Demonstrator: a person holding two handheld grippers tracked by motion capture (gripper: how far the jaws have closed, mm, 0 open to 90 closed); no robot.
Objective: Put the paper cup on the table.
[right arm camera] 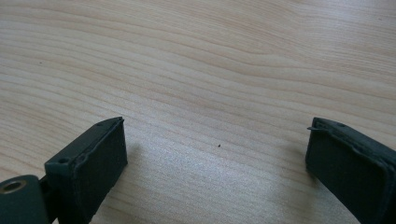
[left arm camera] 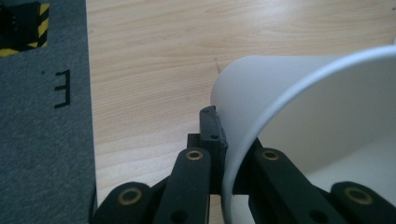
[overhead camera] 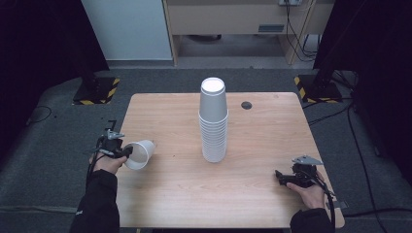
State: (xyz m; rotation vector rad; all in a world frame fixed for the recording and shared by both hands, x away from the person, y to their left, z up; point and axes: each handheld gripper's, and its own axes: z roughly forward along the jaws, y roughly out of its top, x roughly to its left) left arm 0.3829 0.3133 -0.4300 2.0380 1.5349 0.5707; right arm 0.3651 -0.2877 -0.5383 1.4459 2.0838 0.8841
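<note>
The single white cup [overhead camera: 140, 154] lies tilted on its side at the left edge of the bench [overhead camera: 252, 194], with its open mouth turned toward you. Your left hand-held gripper [overhead camera: 127, 151] pinches the cup's rim: one jaw sits outside the wall, the other inside. The tall stack of white cups [overhead camera: 213, 121] stands upright near the middle of the bench, well apart from the cup. Your right hand-held gripper [overhead camera: 278, 174] rests low at the right side, jaws wide with nothing between them.
</note>
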